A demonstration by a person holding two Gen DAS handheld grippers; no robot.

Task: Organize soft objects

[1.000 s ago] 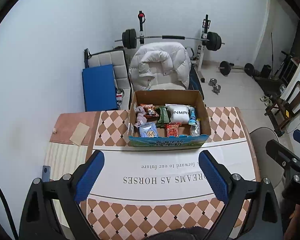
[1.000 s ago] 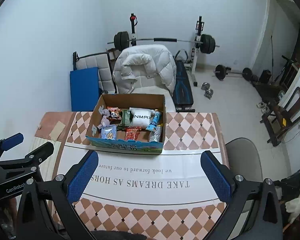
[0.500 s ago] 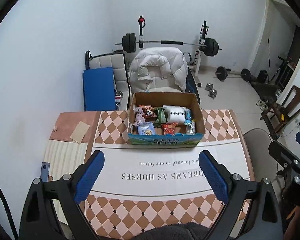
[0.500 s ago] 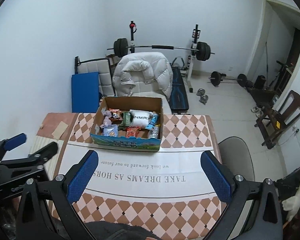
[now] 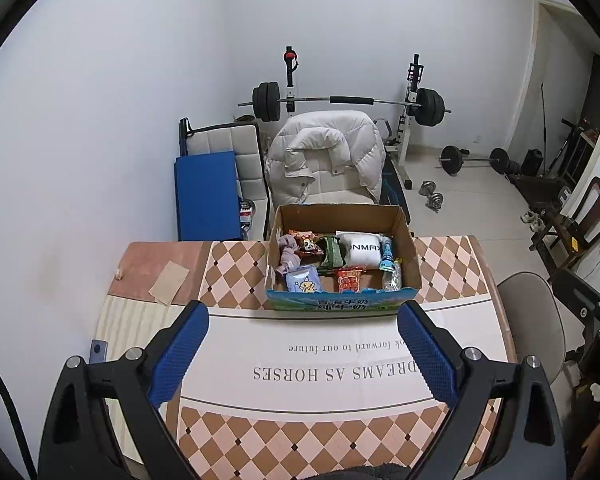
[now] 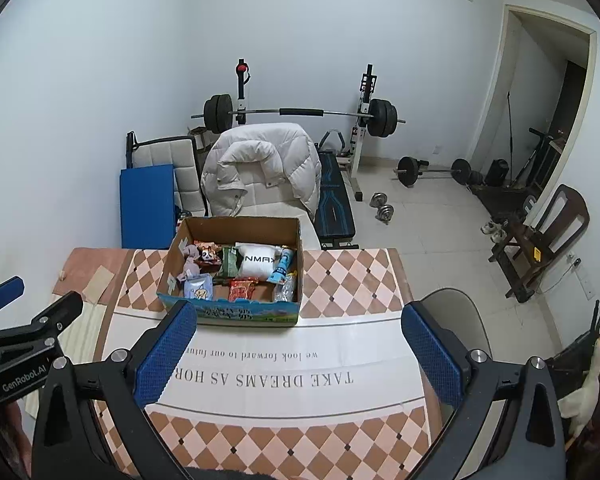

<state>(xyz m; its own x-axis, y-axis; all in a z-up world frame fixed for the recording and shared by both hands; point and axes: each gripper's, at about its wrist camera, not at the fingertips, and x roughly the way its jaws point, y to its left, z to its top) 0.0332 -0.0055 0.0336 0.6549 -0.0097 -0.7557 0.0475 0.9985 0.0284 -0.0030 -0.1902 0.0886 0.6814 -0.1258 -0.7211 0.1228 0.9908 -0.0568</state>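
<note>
1. Cardboard box (image 5: 342, 216) at the table's (image 5: 236, 264) far edge, packed with soft goods: white pillow pack (image 5: 363, 248), grey cloth (image 5: 287, 254), crinkly snack pouches (image 5: 350, 278).
2. Probably light, squashy, film-slick; best pinched mid-body or at a bunched fold.
3. Left gripper (image 5: 302, 354) and right gripper (image 6: 298, 354): fingers wide apart, empty, well short of the box.
</note>
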